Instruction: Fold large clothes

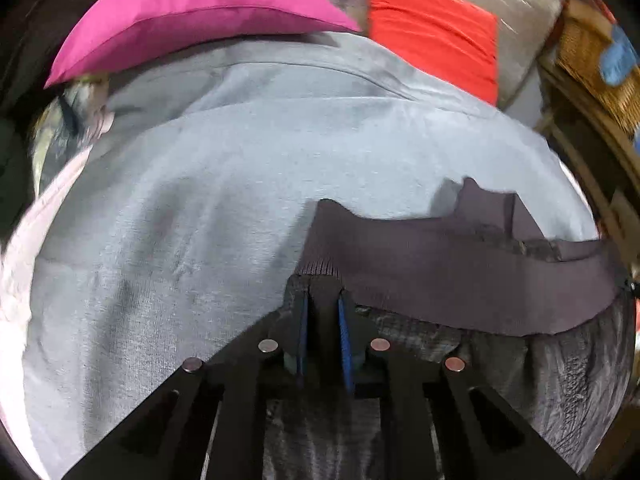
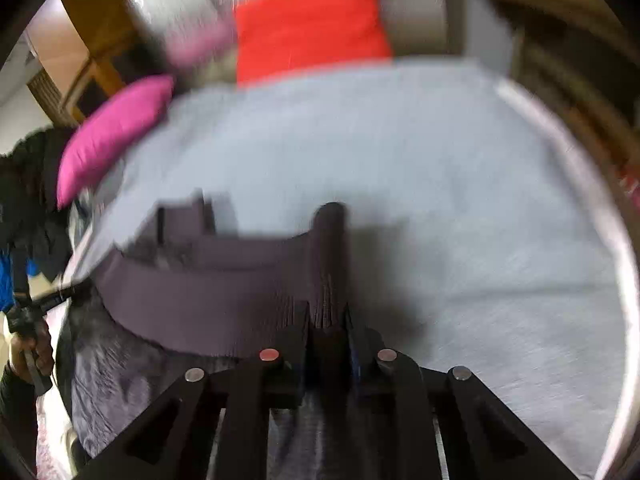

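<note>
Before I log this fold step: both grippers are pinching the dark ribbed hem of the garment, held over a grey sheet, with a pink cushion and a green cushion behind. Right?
One thing is off: the second cushion is red, not green, as the left wrist view shows. The rest holds: the left gripper and right gripper each pinch the dark ribbed hem over the grey sheet, with the pink cushion behind.

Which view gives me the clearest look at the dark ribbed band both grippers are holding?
Left wrist view: the ribbed band is sharp there, stretching right from the left gripper. The right wrist view shows the same band blurred, pinched in the right gripper.
</note>
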